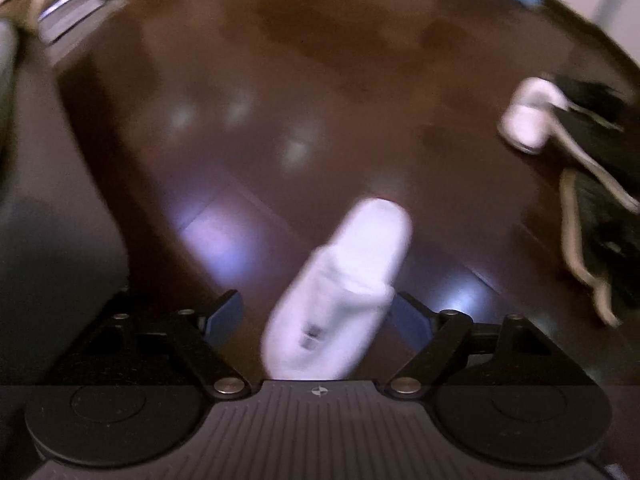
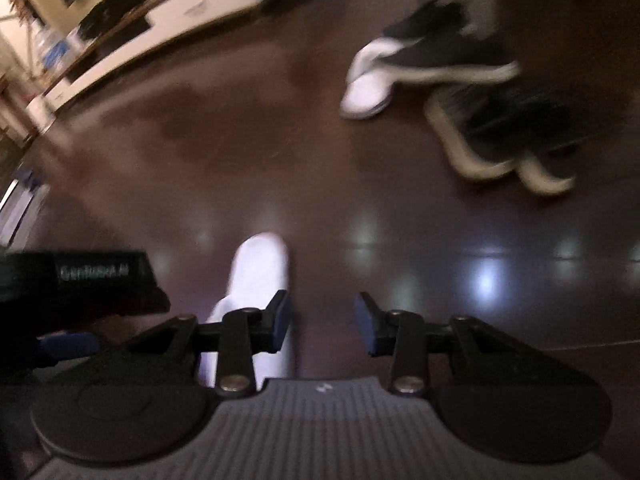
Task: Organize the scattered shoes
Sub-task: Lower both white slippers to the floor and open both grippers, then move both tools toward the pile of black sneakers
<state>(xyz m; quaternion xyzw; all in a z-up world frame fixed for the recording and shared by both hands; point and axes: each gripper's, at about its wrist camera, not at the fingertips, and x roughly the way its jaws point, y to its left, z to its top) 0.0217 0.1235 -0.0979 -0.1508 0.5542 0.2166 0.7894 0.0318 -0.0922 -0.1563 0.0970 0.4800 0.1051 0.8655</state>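
A soft white slipper (image 1: 340,288) lies on the dark glossy wood floor (image 1: 280,80), toe pointing away, between the widely spread fingers of the left gripper (image 1: 316,312), which grip nothing. To its right a second white slipper (image 1: 528,114) touches two black sneakers (image 1: 600,184) with pale soles. The right gripper (image 2: 322,320) hovers low over bare floor, fingers parted and empty, the near slipper just left of it.
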